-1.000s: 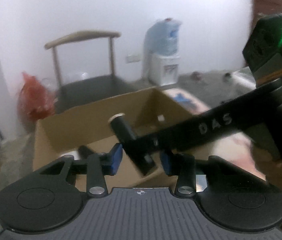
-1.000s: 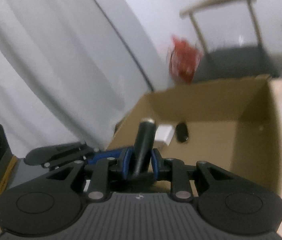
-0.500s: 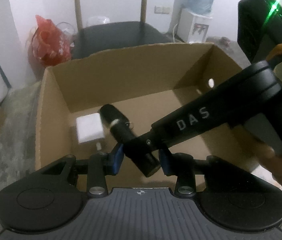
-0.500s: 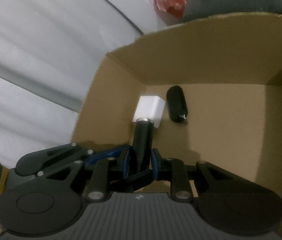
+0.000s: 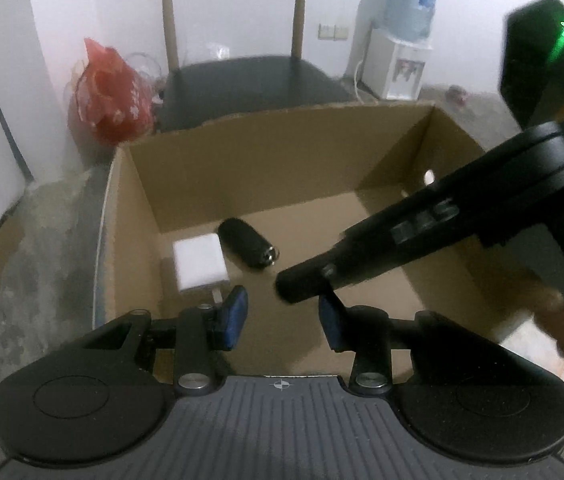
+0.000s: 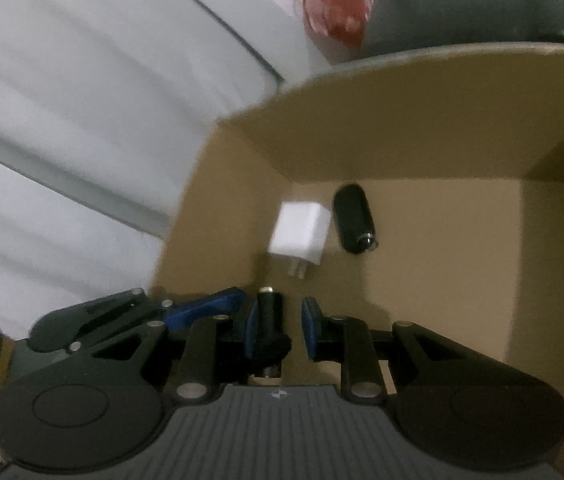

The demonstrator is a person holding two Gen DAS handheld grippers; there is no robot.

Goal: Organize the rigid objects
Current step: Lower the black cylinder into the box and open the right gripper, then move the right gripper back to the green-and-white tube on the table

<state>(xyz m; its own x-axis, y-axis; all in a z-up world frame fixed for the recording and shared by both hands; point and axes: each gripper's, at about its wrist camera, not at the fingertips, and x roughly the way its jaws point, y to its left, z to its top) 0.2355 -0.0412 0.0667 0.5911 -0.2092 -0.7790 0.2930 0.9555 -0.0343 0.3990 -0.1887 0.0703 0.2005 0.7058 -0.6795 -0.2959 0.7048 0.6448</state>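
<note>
White charger (image 5: pixel 200 260) and black capsule (image 5: pixel 248 248) are lying in the cardboard box (image 5: pixel 242 148), right gripper (image 6: pixel 278 322) is pinching a black stick (image 6: pixel 269 314) above it, left gripper (image 5: pixel 282 316) is gaping empty.

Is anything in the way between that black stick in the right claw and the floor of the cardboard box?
Nothing visible. The black stick hangs above a bare patch of the cardboard box floor; the white charger and the black cylinder lie beyond its tip, toward the back wall.

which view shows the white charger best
The right wrist view: the white charger lies whole on the box floor, prongs visible. In the left wrist view it is blurrier, its prong end partly behind a gripper finger.
</note>
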